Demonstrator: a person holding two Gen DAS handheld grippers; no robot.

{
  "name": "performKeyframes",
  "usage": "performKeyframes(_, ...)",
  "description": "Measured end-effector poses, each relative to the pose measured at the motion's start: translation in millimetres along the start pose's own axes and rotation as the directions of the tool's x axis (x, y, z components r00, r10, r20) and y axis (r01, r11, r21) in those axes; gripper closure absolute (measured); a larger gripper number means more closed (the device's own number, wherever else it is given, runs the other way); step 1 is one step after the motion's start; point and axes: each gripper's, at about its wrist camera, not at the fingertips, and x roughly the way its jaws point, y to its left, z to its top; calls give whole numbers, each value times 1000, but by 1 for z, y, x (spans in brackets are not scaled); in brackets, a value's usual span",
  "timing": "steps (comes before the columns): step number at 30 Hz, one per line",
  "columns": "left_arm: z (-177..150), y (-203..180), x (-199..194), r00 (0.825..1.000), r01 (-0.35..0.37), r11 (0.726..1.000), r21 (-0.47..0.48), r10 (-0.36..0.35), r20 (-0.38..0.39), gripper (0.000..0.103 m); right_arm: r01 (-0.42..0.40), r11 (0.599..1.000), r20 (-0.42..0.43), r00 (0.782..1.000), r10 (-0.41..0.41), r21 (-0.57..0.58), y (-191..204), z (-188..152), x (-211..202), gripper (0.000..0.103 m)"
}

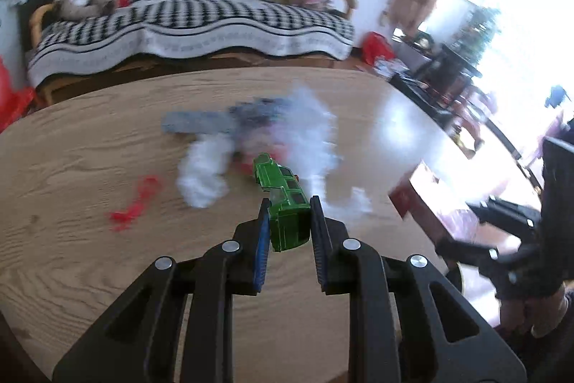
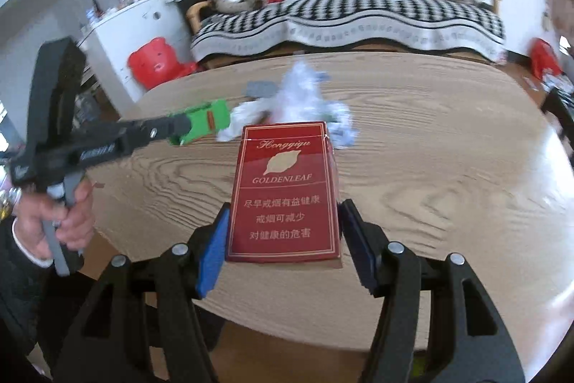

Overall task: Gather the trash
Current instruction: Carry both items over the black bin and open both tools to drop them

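Two handheld tools work over a wood-grain surface [image 2: 448,167] w/ a sofa under a black-and-white throw [image 1: 201,20] behind it.

The left tool [image 1: 290,207] is clamped on a crushed green carton [image 1: 283,200], pads pressing its sides. The carton's long axis runs along the fingers, pointing away from the camera and tilted a bit left; its far end sticks out past the tips. In the right wrist view the same carton [image 2: 201,124] shows held clear above the surface at left, w/ a person's hand [image 2: 61,218] squeezing the tool's trigger.

The right tool [image 2: 283,221] grips a red cigarette pack [image 2: 285,189] labelled "GOLDENLEAF". Both blue pads sit against its side edges near the bottom. The pack faces the camera, long axis in line w/ the fingers, lid end farthest from the tool.

On the surface beyond lies more litter: a heap of crumpled white wrapping [image 1: 308,135], a grey flat piece [image 1: 193,124] and a red scrap [image 1: 134,203], all blurred.

Judged step: both pieces look picked up and in carry. No bin or bag shows in either view, so the next move probably calls for finding the drop spot, bringing each item over it, then releasing. The rest of the pile is left to fetch.
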Motion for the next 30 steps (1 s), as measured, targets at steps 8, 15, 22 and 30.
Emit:
performKeyframes(8, -24, -124, 31, 988, 148, 977, 151, -140, -62, 82, 145, 979, 27, 988, -151, 145, -87, -49, -78, 43)
performKeyframes(15, -43, -213, 60, 964, 260, 930, 260, -234, -125, 82, 250, 928, 14, 965, -264, 275, -151, -104, -133, 43)
performKeyframes(22, -63, -272, 87, 933, 352, 882, 312, -305, -192, 82, 340, 843, -54, 935, -350, 417, -199, -163, -171, 43)
performKeyframes(30, -84, -309, 119, 898, 416, 854, 313, -331, -290, 82, 399, 767, -201, 917, -346, 502, -218, -202, -166, 43)
